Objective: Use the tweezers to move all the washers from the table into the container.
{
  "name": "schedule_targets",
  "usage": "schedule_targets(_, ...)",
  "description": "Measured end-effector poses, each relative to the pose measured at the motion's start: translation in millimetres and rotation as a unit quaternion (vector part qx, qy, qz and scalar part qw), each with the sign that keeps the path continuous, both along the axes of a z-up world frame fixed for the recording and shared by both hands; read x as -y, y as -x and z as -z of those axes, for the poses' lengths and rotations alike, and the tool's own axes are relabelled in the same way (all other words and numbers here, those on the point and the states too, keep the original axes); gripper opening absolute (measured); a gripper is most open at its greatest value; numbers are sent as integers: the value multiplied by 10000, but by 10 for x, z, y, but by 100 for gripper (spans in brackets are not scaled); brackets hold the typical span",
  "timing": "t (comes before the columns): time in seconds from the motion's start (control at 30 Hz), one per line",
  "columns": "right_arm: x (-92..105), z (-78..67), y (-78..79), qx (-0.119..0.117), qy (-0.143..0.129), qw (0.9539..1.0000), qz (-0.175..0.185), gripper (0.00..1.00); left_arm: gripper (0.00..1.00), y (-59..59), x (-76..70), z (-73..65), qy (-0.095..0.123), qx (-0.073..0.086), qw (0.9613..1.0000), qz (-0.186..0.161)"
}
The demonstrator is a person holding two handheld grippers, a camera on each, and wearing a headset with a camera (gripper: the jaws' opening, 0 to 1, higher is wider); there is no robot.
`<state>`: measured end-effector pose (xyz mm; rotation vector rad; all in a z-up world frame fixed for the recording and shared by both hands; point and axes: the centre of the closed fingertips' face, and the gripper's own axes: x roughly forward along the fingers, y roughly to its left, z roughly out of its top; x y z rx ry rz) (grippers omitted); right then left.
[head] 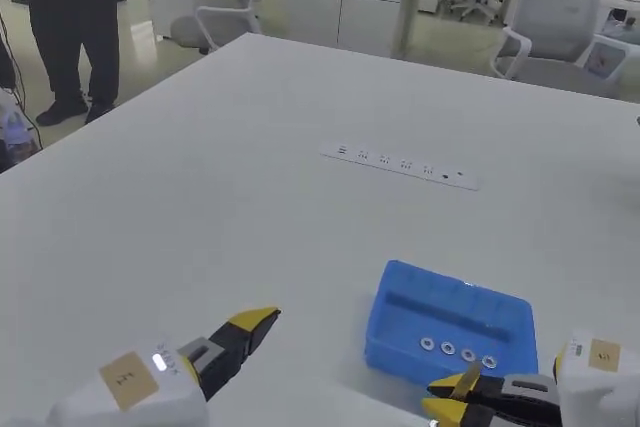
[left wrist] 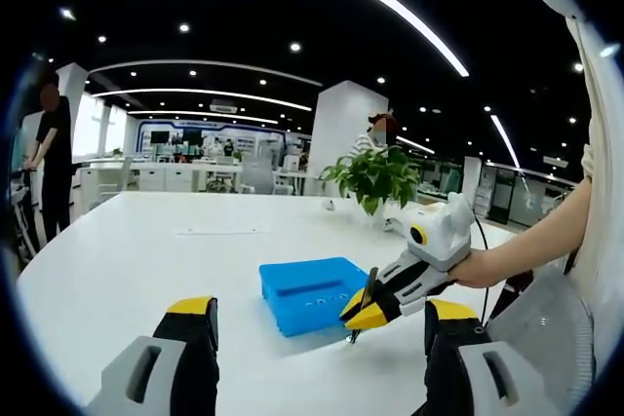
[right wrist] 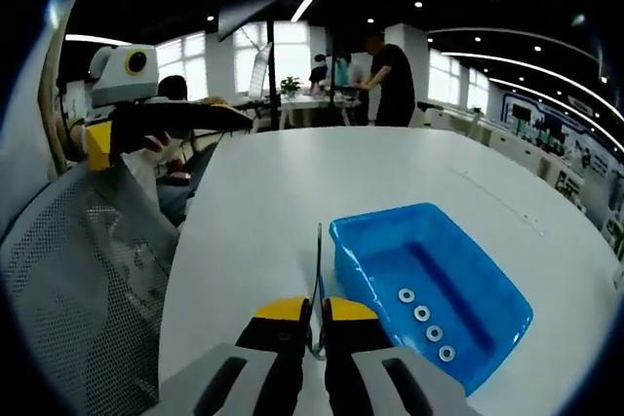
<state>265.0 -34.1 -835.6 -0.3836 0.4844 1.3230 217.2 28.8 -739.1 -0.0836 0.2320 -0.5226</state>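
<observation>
A blue container sits on the white table near its front edge, with several silver washers in a row on its floor. My right gripper is just in front of the container, shut on dark, slim tweezers that point ahead past the container's left wall. The washers lie inside, to the right of the tweezers. My left gripper hovers over the table left of the container. In its own view the left gripper is open with nothing between its jaws, facing the container and the right gripper.
A white power strip lies mid-table beyond the container. A person in dark clothes stands at the far left, and office chairs line the far edge. A potted plant stands further off. A mesh chair back is close behind.
</observation>
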Motion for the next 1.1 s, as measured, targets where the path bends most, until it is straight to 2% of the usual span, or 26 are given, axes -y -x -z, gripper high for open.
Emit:
schedule_targets(0.03, 1, -1, -15, -33, -16, 10000, 52, 2, 89, -2, 0, 1, -1, -1, 10000, -1)
schedule_targets(0.1, 20, -4, -76, -319, -190, 9984, 420, 2, 89, -6, -2, 0, 2, 3, 10000, -7)
schedule_targets(0.2, 61, -60, -158, -804, -575, 9911, 888, 3, 89, -7, -8, -3, 19, 3, 10000, -21)
schedule_targets(0.27, 76, -129, -185, -1049, -795, 9857, 1051, 3, 89, -10, -11, -1, 9, 5, 10000, -29)
schedule_targets(0.4, 82, -353, -268, -1243, -1257, 9762, 1254, 3, 89, -8, -9, -5, 18, 7, 10000, -21)
schedule_targets(0.5, 72, -526, -326, -1326, -1555, 9702, 1299, 3, 89, -6, -6, -2, 7, 5, 10000, -17)
schedule_targets(0.67, 44, -673, -406, -1236, -1670, 9689, 1344, 3, 89, -2, 6, 1, 8, -10, 10000, 5)
schedule_targets(0.8, -3, -779, -501, -1284, -1892, 9630, 1423, 3, 89, 0, 3, 1, 14, -16, 10000, 2)
schedule_targets(0.9, -52, -789, -554, -1194, -1808, 9662, 1396, 3, 89, -4, -8, 3, 14, -14, 10000, -21)
schedule_targets(1.03, -121, -766, -691, -1190, -1782, 9658, 1458, 3, 89, 0, -5, 9, 13, -20, 10000, -13)
schedule_targets(1.1, -160, -723, -756, -1142, -1688, 9679, 1472, 3, 89, 1, -5, 12, 9, -17, 10000, -12)
